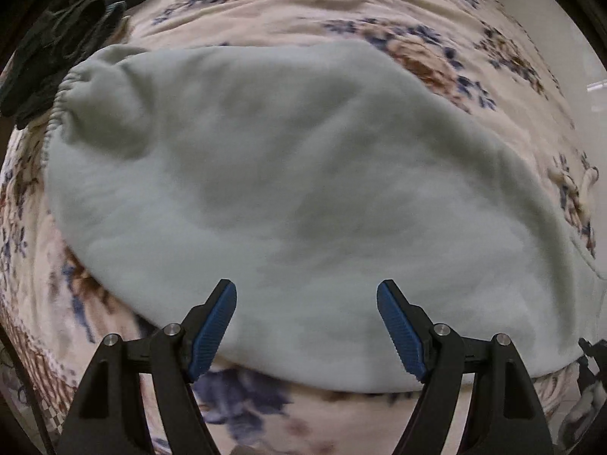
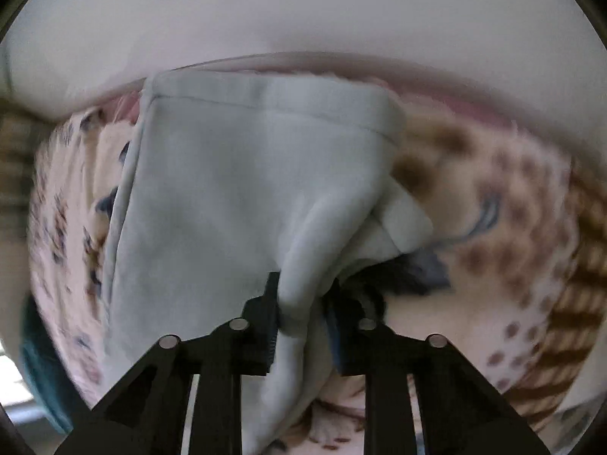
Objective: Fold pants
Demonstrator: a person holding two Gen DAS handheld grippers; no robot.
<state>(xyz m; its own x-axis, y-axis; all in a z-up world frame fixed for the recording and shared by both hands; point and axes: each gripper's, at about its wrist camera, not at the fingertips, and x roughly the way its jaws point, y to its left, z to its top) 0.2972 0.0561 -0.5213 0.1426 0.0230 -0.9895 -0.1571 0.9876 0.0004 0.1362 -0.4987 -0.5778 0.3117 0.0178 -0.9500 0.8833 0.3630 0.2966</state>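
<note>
Pale mint-green fleece pants (image 1: pixel 288 197) lie spread on a floral blanket, with the gathered elastic waistband (image 1: pixel 62 94) at the upper left. My left gripper (image 1: pixel 306 295) is open, its blue pads just above the near edge of the pants, holding nothing. In the right wrist view my right gripper (image 2: pixel 303 303) is shut on a bunched fold of the pants (image 2: pixel 242 197), near the hemmed leg end (image 2: pixel 265 94). The fabric rises from the blanket into the jaws.
The floral blanket (image 1: pixel 436 53) covers the bed under the pants. A dark garment pile (image 1: pixel 64 34) lies at the upper left. A white wall (image 2: pixel 303 11) stands beyond the bed's edge. A teal object (image 2: pixel 38 371) shows at the lower left.
</note>
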